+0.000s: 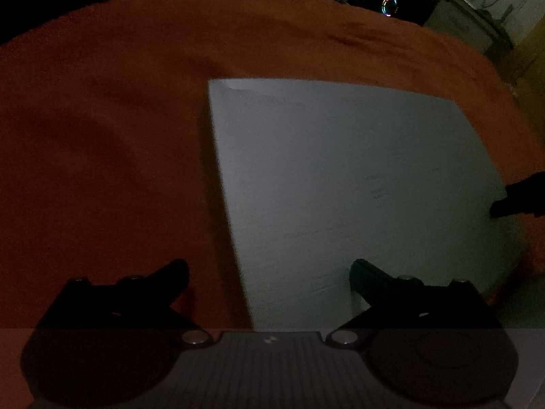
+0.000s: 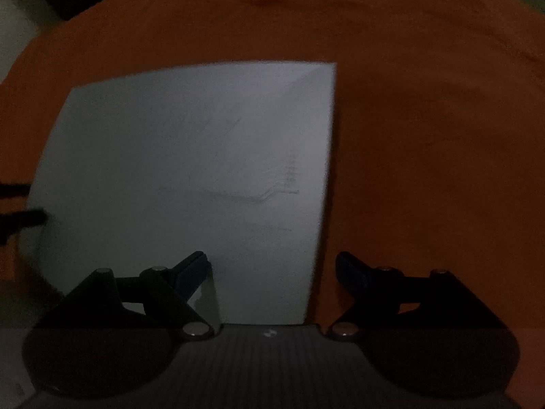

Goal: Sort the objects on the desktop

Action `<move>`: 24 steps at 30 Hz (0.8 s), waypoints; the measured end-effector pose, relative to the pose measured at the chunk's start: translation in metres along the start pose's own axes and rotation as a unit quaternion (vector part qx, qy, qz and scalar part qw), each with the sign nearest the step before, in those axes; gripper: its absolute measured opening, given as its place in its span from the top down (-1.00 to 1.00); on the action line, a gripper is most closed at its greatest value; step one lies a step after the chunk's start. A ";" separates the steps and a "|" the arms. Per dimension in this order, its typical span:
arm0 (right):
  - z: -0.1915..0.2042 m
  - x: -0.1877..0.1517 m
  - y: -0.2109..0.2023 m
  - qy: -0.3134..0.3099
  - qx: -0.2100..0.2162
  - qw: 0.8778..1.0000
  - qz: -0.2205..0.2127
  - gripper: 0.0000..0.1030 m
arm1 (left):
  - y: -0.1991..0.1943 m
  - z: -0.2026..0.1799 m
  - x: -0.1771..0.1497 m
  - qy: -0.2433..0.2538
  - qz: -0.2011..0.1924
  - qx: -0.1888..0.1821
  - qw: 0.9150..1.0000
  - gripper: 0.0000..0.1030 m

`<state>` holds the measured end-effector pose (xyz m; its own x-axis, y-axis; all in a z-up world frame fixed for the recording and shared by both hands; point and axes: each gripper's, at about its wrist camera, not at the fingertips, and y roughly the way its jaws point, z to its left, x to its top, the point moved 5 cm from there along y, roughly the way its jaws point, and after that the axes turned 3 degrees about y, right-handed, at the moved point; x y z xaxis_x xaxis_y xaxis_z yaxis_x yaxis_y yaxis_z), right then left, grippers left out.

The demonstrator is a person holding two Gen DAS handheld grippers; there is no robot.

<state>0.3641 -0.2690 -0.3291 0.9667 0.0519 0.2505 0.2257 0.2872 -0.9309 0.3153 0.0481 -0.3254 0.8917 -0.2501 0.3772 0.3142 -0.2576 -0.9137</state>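
On the bench draped in wrinkled orange cloth (image 1: 102, 136), a flat white rectangular paper sheet (image 1: 340, 187) is lying alone. Left claw (image 1: 269, 272) and right claw (image 2: 272, 266) are hovering at its near edge, both released and spread, grasping nothing. Judged step: approach to the sheet. Next move is calling for pinching a thin edge. Nothing is obstructing; dim light is limiting detail.

White sheet (image 1: 354, 187) lies on orange cloth (image 1: 112, 129), gripper (image 1: 269, 272) spread wide.

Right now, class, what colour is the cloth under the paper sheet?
Orange cloth, clearest in the right wrist view.
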 end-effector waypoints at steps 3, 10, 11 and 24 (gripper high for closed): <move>0.006 -0.003 0.000 -0.014 0.008 1.000 0.016 -0.67 | 0.003 -0.008 0.002 0.015 0.010 -0.007 1.000 -0.98; 0.009 0.001 -0.003 0.005 0.003 0.999 0.034 -0.71 | 0.000 -0.014 0.003 0.052 0.027 -0.001 0.998 -1.00; 0.009 0.002 -0.004 0.016 0.003 0.999 0.038 -0.74 | -0.003 -0.013 0.004 0.054 0.028 0.000 0.998 -1.00; 0.017 0.006 -0.006 0.061 -0.014 0.998 0.024 -0.77 | -0.027 0.000 0.010 0.012 -0.005 0.016 1.000 -0.91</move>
<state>0.3665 -0.2540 -0.3177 0.9837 -0.0526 0.1717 0.1795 0.2604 -0.9487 0.3161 0.0529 -0.2973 0.8808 -0.2702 0.3889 0.3330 -0.2307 -0.9143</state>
